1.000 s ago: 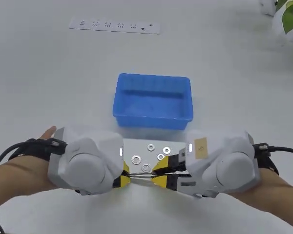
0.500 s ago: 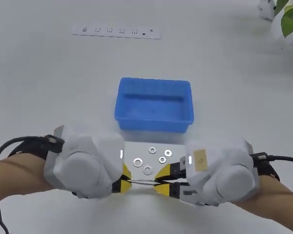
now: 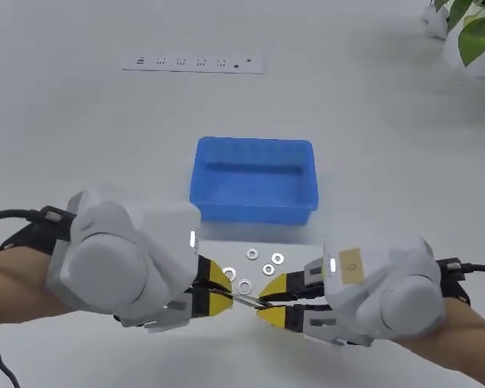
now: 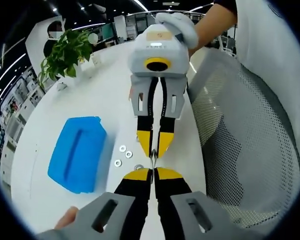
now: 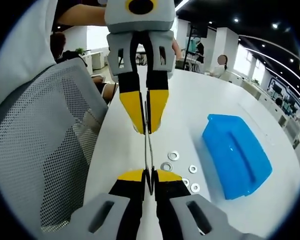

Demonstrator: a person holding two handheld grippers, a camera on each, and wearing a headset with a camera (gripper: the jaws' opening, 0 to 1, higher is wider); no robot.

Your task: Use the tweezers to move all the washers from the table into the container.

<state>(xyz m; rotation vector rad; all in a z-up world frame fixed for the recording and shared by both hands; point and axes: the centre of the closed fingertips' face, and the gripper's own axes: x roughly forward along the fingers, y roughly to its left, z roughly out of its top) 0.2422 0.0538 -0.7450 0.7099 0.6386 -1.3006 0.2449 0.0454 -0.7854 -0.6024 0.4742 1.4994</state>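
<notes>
Holding the tweezers [image 3: 244,300] between us here: long axis runs side to side, parallel to the near wall of the blue container [image 3: 255,204], dipping slightly rightward. We can't tell which end is the tip. Left gripper [image 3: 218,293] and right gripper [image 3: 273,305] jaws each pinch one end. Washers [image 3: 268,268] lie on the surface [image 3: 105,145] between tweezers and container.

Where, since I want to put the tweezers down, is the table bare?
Bare table between power strip and blue container, and either side of it. Crowded: from its near wall to the left gripper and right gripper, with washers and tweezers.
</notes>
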